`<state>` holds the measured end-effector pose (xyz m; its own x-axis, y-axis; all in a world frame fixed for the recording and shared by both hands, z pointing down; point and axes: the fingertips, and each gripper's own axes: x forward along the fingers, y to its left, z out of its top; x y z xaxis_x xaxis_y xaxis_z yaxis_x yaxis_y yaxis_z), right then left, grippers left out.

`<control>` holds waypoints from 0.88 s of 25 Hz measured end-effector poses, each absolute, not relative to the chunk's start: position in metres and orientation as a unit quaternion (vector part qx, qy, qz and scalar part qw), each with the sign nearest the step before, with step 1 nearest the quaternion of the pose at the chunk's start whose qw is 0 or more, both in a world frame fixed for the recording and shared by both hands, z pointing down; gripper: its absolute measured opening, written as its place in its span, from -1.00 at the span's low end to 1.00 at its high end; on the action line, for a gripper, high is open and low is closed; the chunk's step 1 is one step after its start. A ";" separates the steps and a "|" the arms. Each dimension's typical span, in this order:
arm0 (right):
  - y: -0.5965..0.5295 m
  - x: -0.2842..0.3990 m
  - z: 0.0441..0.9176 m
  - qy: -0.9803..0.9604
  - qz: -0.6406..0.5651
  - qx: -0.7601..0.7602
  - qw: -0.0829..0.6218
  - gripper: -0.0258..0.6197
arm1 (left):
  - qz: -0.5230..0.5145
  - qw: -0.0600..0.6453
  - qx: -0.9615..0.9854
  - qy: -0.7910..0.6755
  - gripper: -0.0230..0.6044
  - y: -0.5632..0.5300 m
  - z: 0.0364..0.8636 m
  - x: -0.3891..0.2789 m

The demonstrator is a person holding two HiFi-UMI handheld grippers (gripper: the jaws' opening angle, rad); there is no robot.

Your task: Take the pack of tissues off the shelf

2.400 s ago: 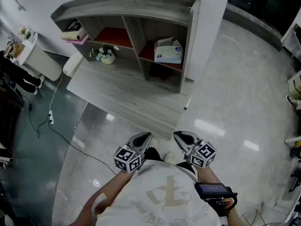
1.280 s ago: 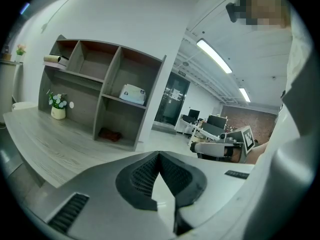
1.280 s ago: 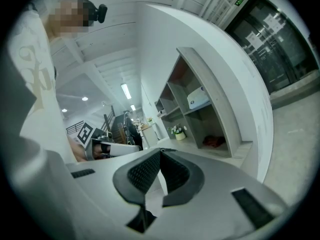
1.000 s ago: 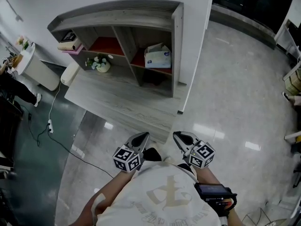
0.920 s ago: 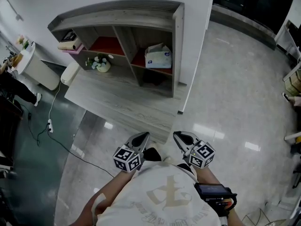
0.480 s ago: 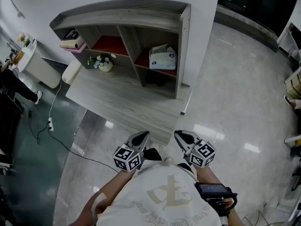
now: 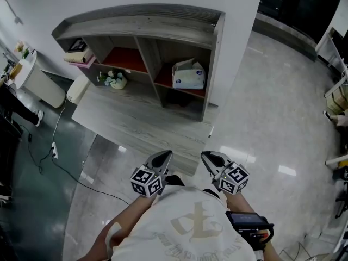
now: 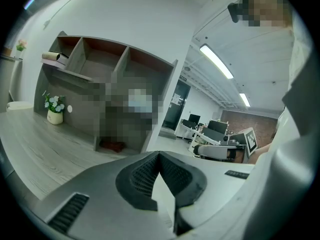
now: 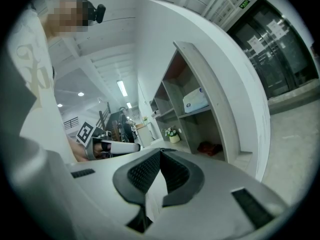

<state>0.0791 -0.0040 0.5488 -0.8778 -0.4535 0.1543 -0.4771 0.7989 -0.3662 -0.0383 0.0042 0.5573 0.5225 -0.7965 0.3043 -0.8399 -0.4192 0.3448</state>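
Note:
The pack of tissues (image 7: 188, 75) is a white and blue box on the red board in the right compartment of the grey wooden shelf (image 7: 163, 20). It also shows in the right gripper view as the tissue pack (image 9: 196, 100), far ahead. My left gripper (image 7: 165, 156) and right gripper (image 7: 206, 156) are held side by side close to my body, well short of the shelf. Both are shut with nothing between the jaws, as seen on the left gripper (image 8: 159, 154) and the right gripper (image 9: 160, 152) in their own views.
A low wooden platform (image 7: 136, 118) lies between me and the shelf. A small flower vase (image 7: 114, 79) stands on it at the left. A roll and books (image 7: 76, 56) fill the upper left compartment. A white bin (image 7: 41, 83) and a floor cable (image 7: 54, 145) are at the left.
The shelf and tissue pack sit slightly lower in the head view, so I have come a little closer. Both grippers stay shut in the same place before my body.

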 end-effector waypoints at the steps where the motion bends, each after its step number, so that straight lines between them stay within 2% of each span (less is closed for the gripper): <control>1: -0.008 0.078 0.549 -0.947 0.200 0.247 0.031 -0.91 | 0.046 0.232 0.842 -0.485 -0.91 -0.001 0.557 -0.040; 22: -0.079 0.052 0.543 -0.934 0.192 0.298 0.047 -0.91 | 0.052 0.231 0.865 -0.442 -0.91 -0.093 0.559 -0.065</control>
